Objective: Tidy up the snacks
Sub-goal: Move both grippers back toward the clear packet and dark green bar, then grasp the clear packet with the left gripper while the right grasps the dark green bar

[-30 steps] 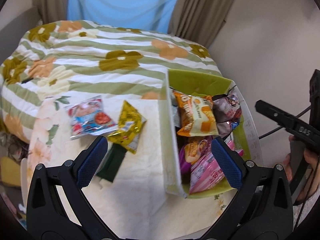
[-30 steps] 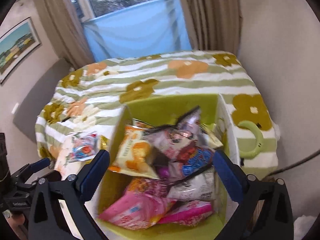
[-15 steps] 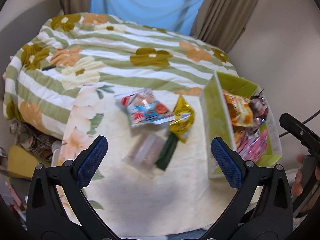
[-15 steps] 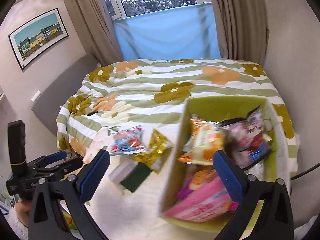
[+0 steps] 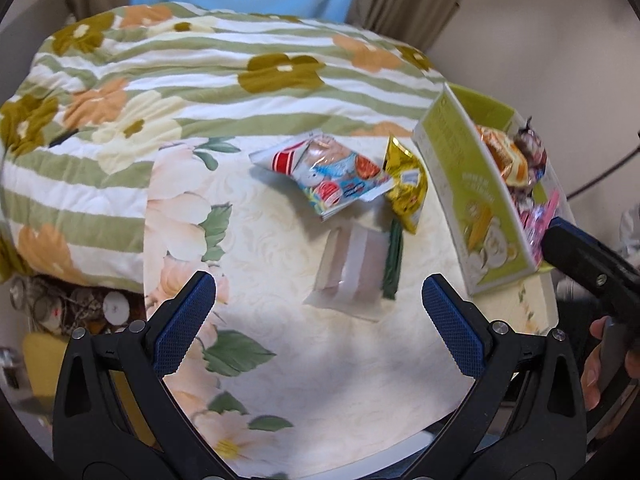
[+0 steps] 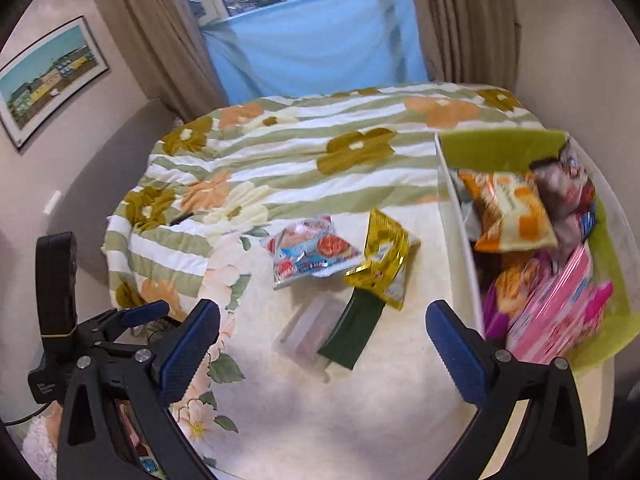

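A green snack box (image 5: 468,184) (image 6: 456,216) full of packets stands at the table's right. Loose on the cream table lie a red-and-blue packet (image 5: 332,176) (image 6: 312,256), a gold packet (image 5: 406,190) (image 6: 386,262), a dark green packet (image 5: 392,260) (image 6: 354,330) and a pale clear packet (image 5: 348,272) (image 6: 306,326). My left gripper (image 5: 318,324) is open and empty above the table, short of the pale packet. My right gripper (image 6: 322,354) is open and empty, near the green packet. Each gripper shows in the other's view, the right one (image 5: 580,264) and the left one (image 6: 132,316).
A floral striped quilt (image 5: 200,64) (image 6: 304,148) covers the bed behind the table. Curtains and a blue sheet (image 6: 316,44) hang at the window. A wall stands right of the box. Clutter (image 5: 60,304) lies on the floor at left.
Both grippers swung left from over the box to over the loose packets. The box now sits at the right edge of both views. Both stay open.
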